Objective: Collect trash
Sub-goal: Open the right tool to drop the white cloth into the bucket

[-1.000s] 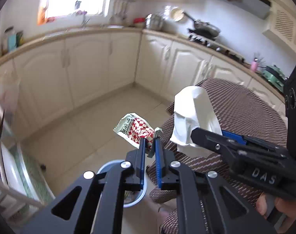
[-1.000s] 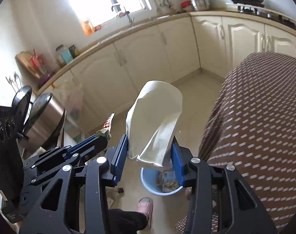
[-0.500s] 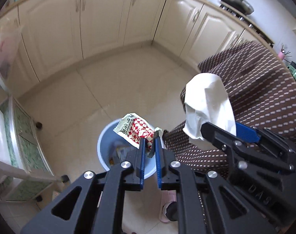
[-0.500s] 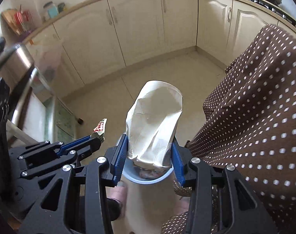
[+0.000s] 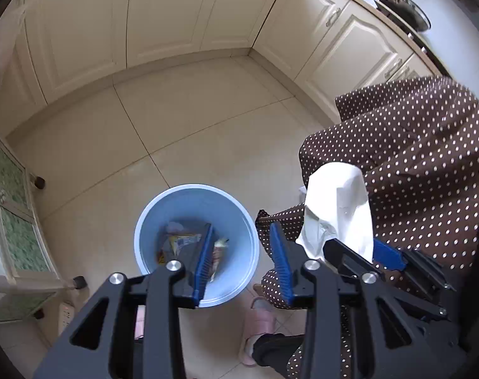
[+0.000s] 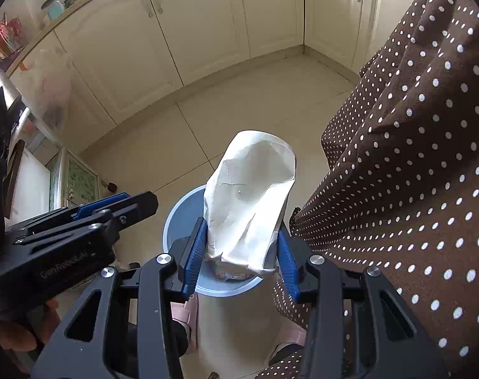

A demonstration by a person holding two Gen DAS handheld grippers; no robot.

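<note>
A light blue trash bin stands on the tiled floor with several wrappers inside. My left gripper hangs over the bin's right rim. Its jaws are opening and nothing is between them. My right gripper is shut on a crumpled white paper bag, held upright above the same bin. In the left wrist view the bag and right gripper sit just right of the bin. The left gripper shows at the left in the right wrist view.
A table with a brown polka-dot cloth stands close on the right. Cream cabinets line the far walls, with a pan on the stove. A person's pink slipper stands by the bin. A green-panelled cart is at the left.
Both grippers came down over the bin. The left jaws parted, and the red-and-white checked wrapper they held is gone from between them. The right keeps its grip on the white bag.
</note>
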